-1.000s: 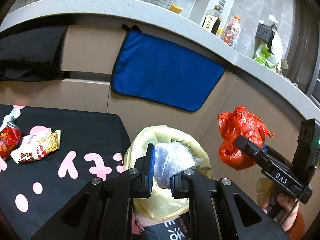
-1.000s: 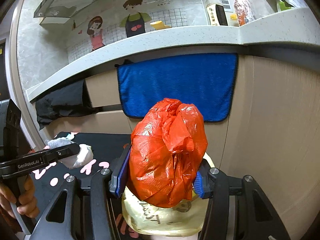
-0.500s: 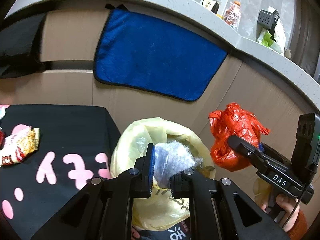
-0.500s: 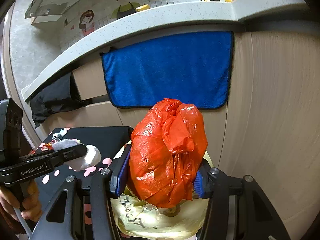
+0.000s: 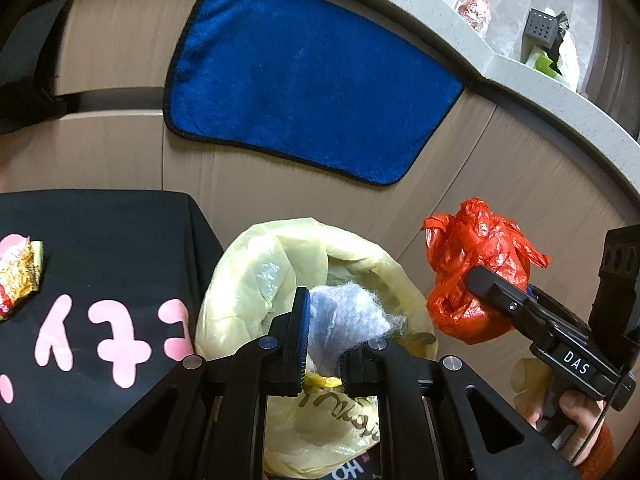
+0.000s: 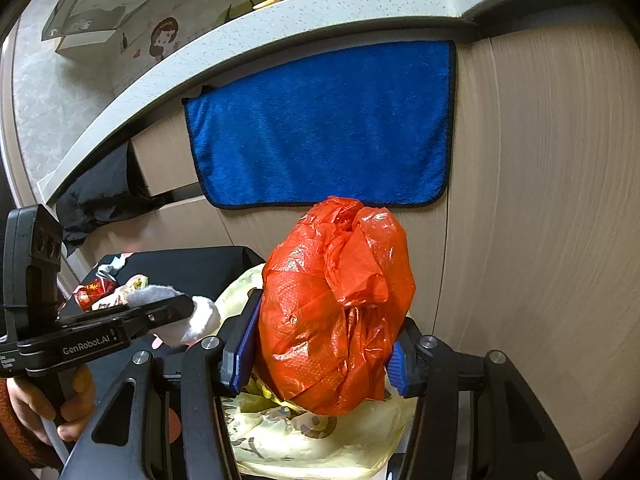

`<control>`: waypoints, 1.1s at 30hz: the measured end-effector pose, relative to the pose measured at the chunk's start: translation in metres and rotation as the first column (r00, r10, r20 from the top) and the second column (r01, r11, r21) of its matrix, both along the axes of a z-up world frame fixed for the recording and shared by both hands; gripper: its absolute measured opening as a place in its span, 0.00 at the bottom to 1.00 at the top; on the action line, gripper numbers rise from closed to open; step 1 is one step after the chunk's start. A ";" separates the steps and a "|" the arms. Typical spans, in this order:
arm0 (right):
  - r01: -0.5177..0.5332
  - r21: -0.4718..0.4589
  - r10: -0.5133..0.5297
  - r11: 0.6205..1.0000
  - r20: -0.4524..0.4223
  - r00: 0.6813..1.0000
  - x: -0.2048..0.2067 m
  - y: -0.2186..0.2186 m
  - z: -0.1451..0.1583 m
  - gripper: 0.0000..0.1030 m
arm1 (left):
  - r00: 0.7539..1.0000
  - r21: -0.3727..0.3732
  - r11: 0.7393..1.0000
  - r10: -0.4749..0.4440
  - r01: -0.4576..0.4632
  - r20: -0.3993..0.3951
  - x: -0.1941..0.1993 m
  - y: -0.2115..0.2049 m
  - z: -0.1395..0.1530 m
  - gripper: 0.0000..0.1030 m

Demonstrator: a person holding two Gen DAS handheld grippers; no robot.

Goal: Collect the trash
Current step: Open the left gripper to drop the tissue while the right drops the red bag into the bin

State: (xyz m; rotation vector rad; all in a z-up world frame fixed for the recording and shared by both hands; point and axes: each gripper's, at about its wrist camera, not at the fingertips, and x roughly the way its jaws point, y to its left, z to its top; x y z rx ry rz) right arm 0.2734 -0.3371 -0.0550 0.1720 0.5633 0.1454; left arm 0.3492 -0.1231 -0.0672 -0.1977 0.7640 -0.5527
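Observation:
My left gripper [image 5: 326,336] is shut on a wad of grey-white fluff [image 5: 344,320] and holds it over the open mouth of a pale yellow trash bag [image 5: 256,280]. My right gripper [image 6: 320,344] is shut on a crumpled red plastic bag [image 6: 340,300], held just above the yellow bag [image 6: 320,444]. In the left wrist view the red bag [image 5: 476,272] hangs right of the yellow bag. In the right wrist view the fluff [image 6: 192,320] and left gripper [image 6: 180,312] are at the left.
A black cloth with pink shapes [image 5: 100,280] covers the table left of the bag. Snack wrappers [image 5: 18,276] lie on it, also seen in the right wrist view [image 6: 104,292]. A blue towel [image 5: 304,80] hangs on the wooden cabinet front behind.
Both grippers have moved forward and closer over the yellow bag, each keeping hold of its piece. The wrappers have slid toward the left edge of the left wrist view.

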 end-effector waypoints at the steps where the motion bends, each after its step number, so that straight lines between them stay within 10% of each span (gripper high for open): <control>1: 0.001 0.001 -0.001 1.000 -0.001 1.000 0.001 -0.001 -0.001 0.48 | 1.000 -0.001 1.000 -0.004 0.004 -0.003 0.001 -0.002 -0.001 0.13; 8: 0.005 0.007 -0.005 1.000 -0.028 1.000 0.011 -0.007 -0.010 0.48 | 0.999 -0.035 0.999 -0.026 0.025 -0.031 0.017 -0.008 -0.004 0.14; 12: 0.007 0.009 -0.006 1.000 -0.036 0.999 0.018 -0.007 -0.014 0.48 | 0.997 -0.078 0.996 -0.056 0.052 -0.045 0.027 -0.004 0.000 0.51; 22: -0.020 0.034 0.022 0.999 -0.052 0.998 0.037 0.009 -0.019 0.49 | 0.993 -0.048 0.992 0.118 -0.117 0.002 0.011 0.062 0.029 0.52; 27: -0.007 0.030 0.009 1.000 -0.056 0.998 0.046 0.020 -0.020 0.71 | 0.979 -0.021 0.980 0.200 -0.199 0.030 -0.008 0.116 0.030 0.52; 33: 0.006 -0.016 -0.007 1.000 -0.030 1.000 0.046 0.039 -0.009 0.73 | 0.942 0.005 0.944 0.329 -0.330 0.059 -0.029 0.204 0.021 0.52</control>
